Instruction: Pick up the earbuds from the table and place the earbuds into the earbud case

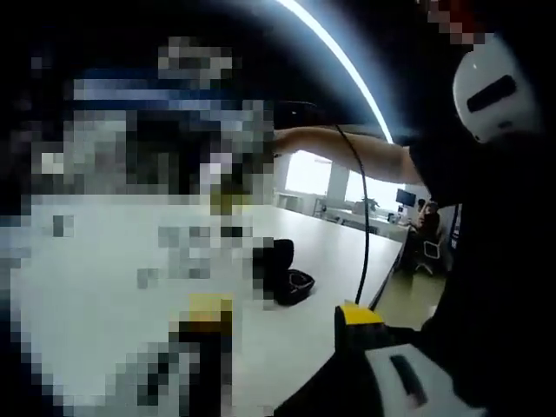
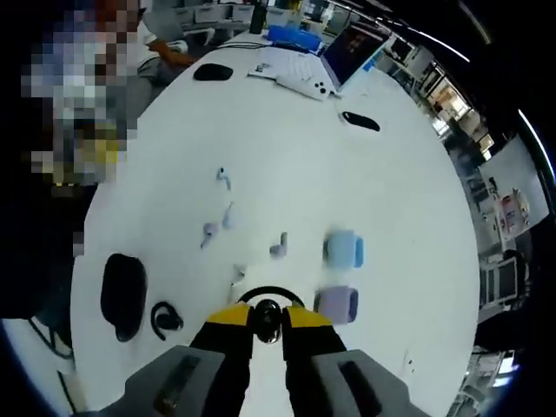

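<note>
On the white surface (image 2: 287,156), a black oval earbud case (image 2: 122,294) and a black ear-hook earbud (image 2: 164,318) are noted leftmost, loose white earbuds (image 2: 228,217) mid-surface, and blue (image 2: 344,249) and lilac (image 2: 336,303) cases rightward. The right claw (image 2: 267,334) is closed on a black ear-hook earbud (image 2: 266,314), apparently for carrying. In the left gripper view, an open black case (image 1: 285,274) is seen; the left claw's (image 1: 282,323) opening cannot be judged.

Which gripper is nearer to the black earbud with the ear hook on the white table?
Right. The right gripper sits directly at the black earbud, jaws on either side. The left gripper is raised, away from it.
</note>
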Demonstrator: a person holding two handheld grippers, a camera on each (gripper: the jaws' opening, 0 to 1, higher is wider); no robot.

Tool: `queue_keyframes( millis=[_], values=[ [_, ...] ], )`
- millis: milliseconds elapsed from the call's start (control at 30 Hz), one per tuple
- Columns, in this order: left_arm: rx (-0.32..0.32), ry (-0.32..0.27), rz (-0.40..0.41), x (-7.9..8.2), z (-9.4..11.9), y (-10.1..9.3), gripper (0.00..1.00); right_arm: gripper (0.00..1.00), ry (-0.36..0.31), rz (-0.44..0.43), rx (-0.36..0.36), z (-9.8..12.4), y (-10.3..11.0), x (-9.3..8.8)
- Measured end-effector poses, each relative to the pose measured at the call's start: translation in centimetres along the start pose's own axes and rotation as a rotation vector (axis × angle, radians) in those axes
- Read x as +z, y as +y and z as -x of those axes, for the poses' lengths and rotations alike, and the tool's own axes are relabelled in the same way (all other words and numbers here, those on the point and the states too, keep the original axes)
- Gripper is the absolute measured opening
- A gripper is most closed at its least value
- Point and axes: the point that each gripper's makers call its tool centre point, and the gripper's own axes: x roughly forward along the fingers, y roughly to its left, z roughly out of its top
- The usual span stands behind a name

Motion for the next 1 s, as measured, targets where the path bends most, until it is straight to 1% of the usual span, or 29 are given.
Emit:
queue_keyframes(
  millis=[167,300,367,500,567,667,767,867,933,1000],
  values=[
    [-0.009,0.000,-0.012,0.3,-0.6,-0.5,0.49,0.12,-0.032,-0.067,-0.024,2.1,2.0,-0.6],
    [-0.025,0.008,-0.039,0.4,-1.1,-1.0,0.49,0.12,-0.063,-0.138,-0.035,3.3,4.1,-1.1],
    [-0.032,0.012,-0.044,0.5,-1.4,-1.1,0.49,0.12,-0.074,-0.167,-0.044,3.7,4.8,-1.5],
    [-0.045,0.016,-0.044,0.5,-2.0,-1.3,0.49,0.12,-0.075,-0.199,-0.075,4.4,6.2,-2.5],
    [-0.058,0.019,-0.048,0.6,-2.3,-1.6,0.49,0.12,-0.073,-0.227,-0.087,4.8,7.4,-3.2],
    [-0.070,0.022,-0.050,0.6,-2.7,-2.0,0.49,0.12,-0.075,-0.254,-0.103,5.0,8.8,-3.5],
    [-0.076,0.026,-0.052,0.5,-2.9,-2.2,0.49,0.12,-0.088,-0.287,-0.117,5.3,9.9,-3.5],
    [-0.077,0.029,-0.053,0.4,-3.0,-2.4,0.49,0.12,-0.111,-0.312,-0.123,5.3,11.2,-3.0],
    [-0.078,0.029,-0.054,0.4,-3.0,-2.5,0.49,0.12,-0.123,-0.323,-0.132,5.0,12.2,-2.8],
    [-0.077,0.030,-0.056,0.4,-3.0,-2.5,0.49,0.12,-0.148,-0.341,-0.123,4.6,13.1,-2.4]
  ],
)
